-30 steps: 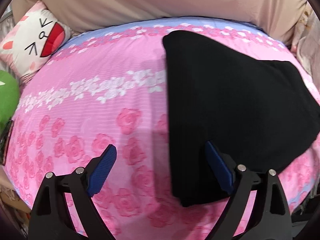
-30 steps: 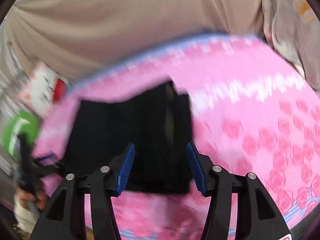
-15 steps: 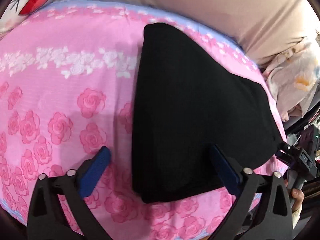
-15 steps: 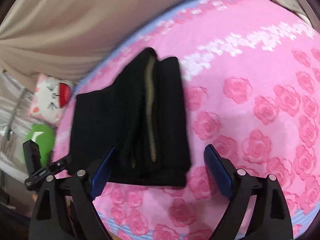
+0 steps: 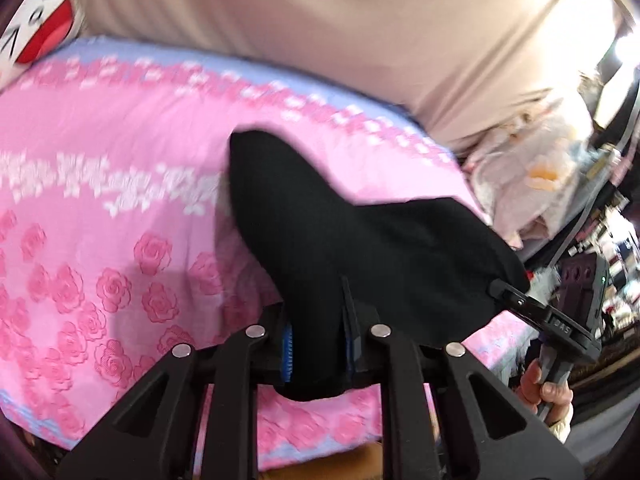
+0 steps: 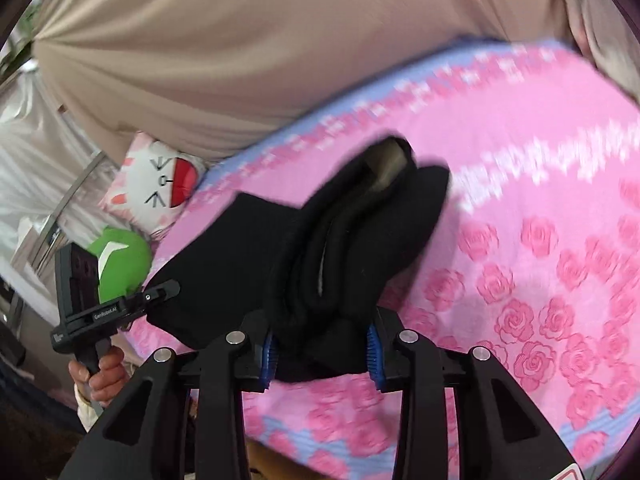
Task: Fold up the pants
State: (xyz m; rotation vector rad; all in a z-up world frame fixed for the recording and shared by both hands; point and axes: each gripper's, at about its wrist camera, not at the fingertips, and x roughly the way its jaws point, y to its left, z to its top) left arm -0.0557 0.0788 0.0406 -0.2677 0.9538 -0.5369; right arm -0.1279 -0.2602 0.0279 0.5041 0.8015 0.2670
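The black pants (image 5: 360, 220), folded into a thick stack, are lifted at their near edge off the pink rose-print bed (image 5: 100, 200). My left gripper (image 5: 318, 348) is closing, its blue pads pressed on the near left corner of the fabric. In the right wrist view the pants (image 6: 240, 248) show their layered waistband end bunched between the pads of my right gripper (image 6: 322, 350), which is also closing on it. Each gripper appears in the other's view: the right gripper (image 5: 520, 300) at the pants' right corner, the left gripper (image 6: 160, 292) at the left corner. The far end still rests on the bed.
A cat-face pillow (image 6: 160, 184) and a green plush (image 6: 120, 256) lie at the bed's left end. A beige curtain (image 5: 320, 20) hangs behind the bed. Pale floral bedding (image 5: 532, 176) is piled at the right. A person's hand (image 6: 100, 376) grips the left handle.
Both grippers stood open around the near edge of the flat pants; now both have closed on it and raised that edge off the bed. Both cameras have tilted up.
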